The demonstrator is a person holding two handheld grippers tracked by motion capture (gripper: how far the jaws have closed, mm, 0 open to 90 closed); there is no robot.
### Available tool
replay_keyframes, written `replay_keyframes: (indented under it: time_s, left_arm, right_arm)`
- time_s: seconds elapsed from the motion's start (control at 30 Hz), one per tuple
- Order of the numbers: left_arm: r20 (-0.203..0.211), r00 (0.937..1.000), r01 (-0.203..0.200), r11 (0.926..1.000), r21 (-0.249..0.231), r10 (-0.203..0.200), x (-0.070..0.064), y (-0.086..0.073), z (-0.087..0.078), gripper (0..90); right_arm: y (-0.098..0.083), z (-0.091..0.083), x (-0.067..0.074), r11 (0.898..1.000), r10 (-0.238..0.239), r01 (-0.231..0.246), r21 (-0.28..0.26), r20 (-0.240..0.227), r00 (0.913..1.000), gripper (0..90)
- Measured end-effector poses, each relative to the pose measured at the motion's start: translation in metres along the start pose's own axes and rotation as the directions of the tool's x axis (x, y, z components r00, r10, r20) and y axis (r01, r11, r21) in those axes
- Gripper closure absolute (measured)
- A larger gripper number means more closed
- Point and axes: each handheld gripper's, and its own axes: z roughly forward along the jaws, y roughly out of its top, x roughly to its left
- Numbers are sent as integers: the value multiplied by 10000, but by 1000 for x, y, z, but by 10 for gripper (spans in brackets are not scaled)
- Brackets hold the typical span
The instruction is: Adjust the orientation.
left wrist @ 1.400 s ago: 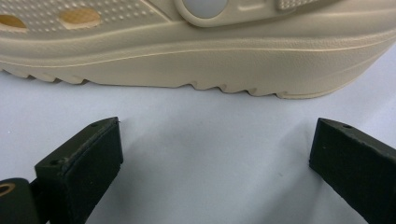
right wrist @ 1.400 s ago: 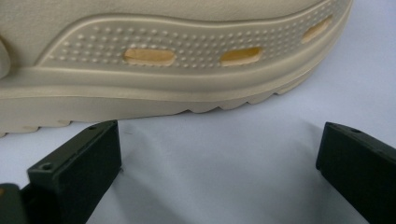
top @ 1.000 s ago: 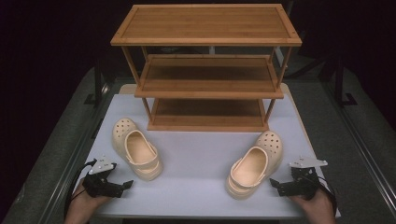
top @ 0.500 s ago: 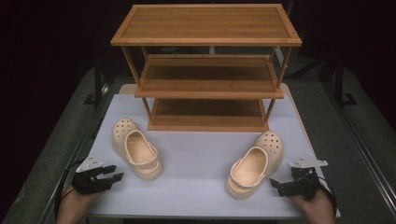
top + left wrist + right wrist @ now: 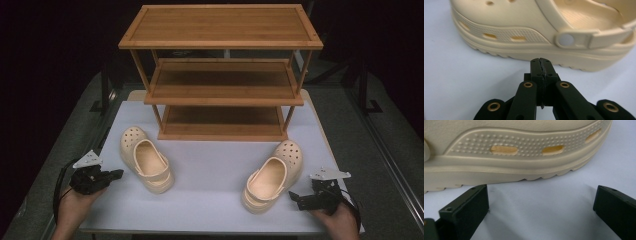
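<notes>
On white table, before bamboo shoe rack: left gripper jaws just closed, empty, beside left clog; right gripper jaws wide at right clog. Approach step; next, reopen left and grasp.

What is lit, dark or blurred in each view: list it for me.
High view: the white table is evenly lit, the surroundings fall to black, and the wooden shoe rack shades its lower shelves. Left gripper view: the cream clog is soft, while the shut left hand-held gripper is sharp. Right gripper view: the other clog's sole is fairly sharp, with a soft shadow beneath.
</notes>
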Motion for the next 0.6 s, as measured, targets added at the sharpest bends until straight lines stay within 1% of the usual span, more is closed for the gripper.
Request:
replay_keyframes:
  time_s: [0.03,0.1,0.13,0.17,0.3,0.33,0.37,0.4,0.53,0.57,0.6]
  left_arm:
    - [0,10000,0,10000,0,0,0,0,0,900]
    - [-110,9999,12,10000,-58,-13,6,5,-1,900]
    - [-187,9998,85,9999,-108,-87,11,10,-1,900]
    - [-187,9998,85,9999,-108,-87,11,10,-1,900]
    - [-309,9993,213,9995,-250,-221,24,24,0,900]
    - [-353,9992,198,9995,-232,-206,29,30,2,900]
    - [-353,9992,198,9995,-232,-206,29,30,2,900]
    - [-409,9989,204,9995,-245,-214,33,36,4,900]
    - [-565,9982,198,9994,-278,-213,43,49,9,900]
    - [-667,9974,255,9991,-350,-277,47,54,12,900]
    - [-726,9970,237,9992,-333,-261,50,57,13,900]
  right_arm:
    - [0,0,0,10000,0,0,0,0,10000,0]
    - [0,0,0,10000,-3,3,-2,-1,10000,0]
    - [0,0,0,10000,-2,2,-3,0,10000,0]
    - [0,0,0,10000,-2,2,-3,0,10000,0]
    - [0,0,0,10000,-9,9,-5,0,10000,0]
    - [0,0,0,10000,-4,4,-14,0,10000,0]
    - [0,0,0,10000,-4,4,-14,0,10000,0]
    - [0,0,0,10000,-1,1,-17,-4,10000,0]
    - [0,0,0,10000,-7,7,-21,-6,10000,0]
    - [0,0,0,10000,0,0,-19,-4,10000,0]
    - [0,0,0,10000,2,-2,-17,-7,10000,0]
